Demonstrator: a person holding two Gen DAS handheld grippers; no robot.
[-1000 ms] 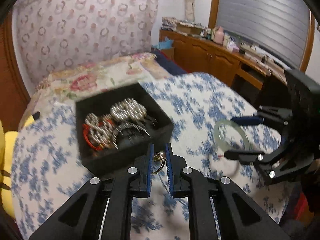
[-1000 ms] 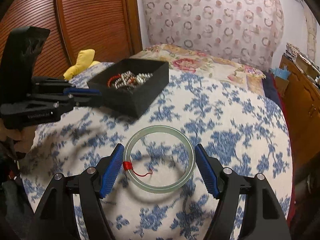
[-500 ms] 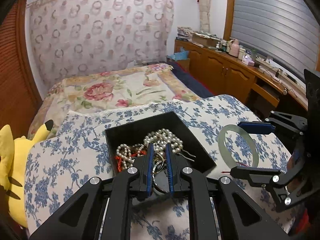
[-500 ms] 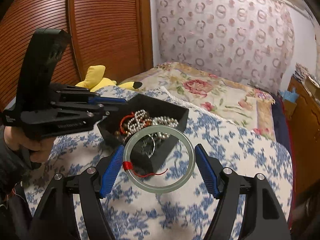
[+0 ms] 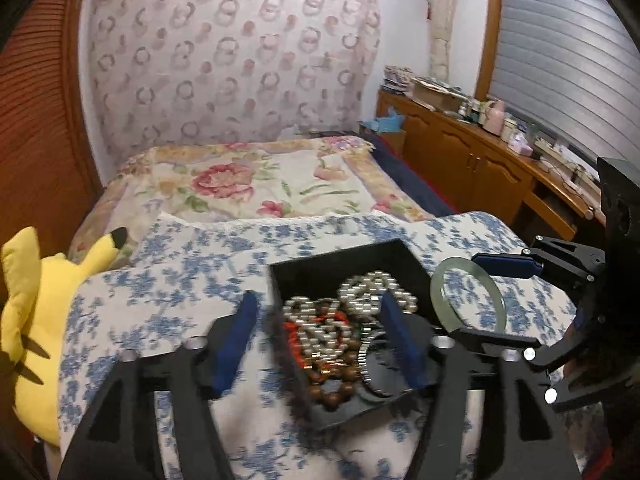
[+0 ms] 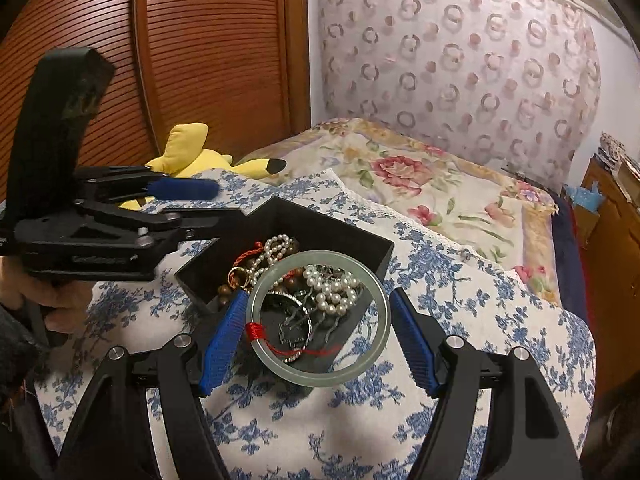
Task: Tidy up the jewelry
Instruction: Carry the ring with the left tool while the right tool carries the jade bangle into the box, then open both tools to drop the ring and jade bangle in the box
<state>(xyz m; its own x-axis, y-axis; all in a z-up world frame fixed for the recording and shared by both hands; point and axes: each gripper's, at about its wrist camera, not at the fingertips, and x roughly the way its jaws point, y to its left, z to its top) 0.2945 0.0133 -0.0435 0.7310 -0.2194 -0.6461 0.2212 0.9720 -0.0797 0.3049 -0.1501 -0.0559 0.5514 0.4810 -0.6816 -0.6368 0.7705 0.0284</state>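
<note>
A black jewelry box (image 5: pixel 352 270) (image 6: pixel 332 224) sits on the blue-flowered bedspread, full of pearl strands (image 5: pixel 372 294), brown beads and a red cord. My left gripper (image 5: pixel 320 340) is open and empty, its jaws spread just above the box's near side. My right gripper (image 6: pixel 316 332) is shut on a pale green jade bangle (image 6: pixel 318 318) with a red thread, held over the box's near corner. The bangle also shows in the left wrist view (image 5: pixel 466 298). A gold ring (image 6: pixel 236 276) lies in the box.
A yellow plush toy (image 5: pixel 36 312) (image 6: pixel 192 152) lies at the bed's left edge. A floral pillow (image 5: pixel 256 188) is behind the box. A wooden cabinet (image 5: pixel 480 168) with clutter stands to the right, a wooden slatted door (image 6: pixel 180 52) to the left.
My left gripper opened and let the gold ring drop into the box. My right gripper carried the bangle closer, over the box.
</note>
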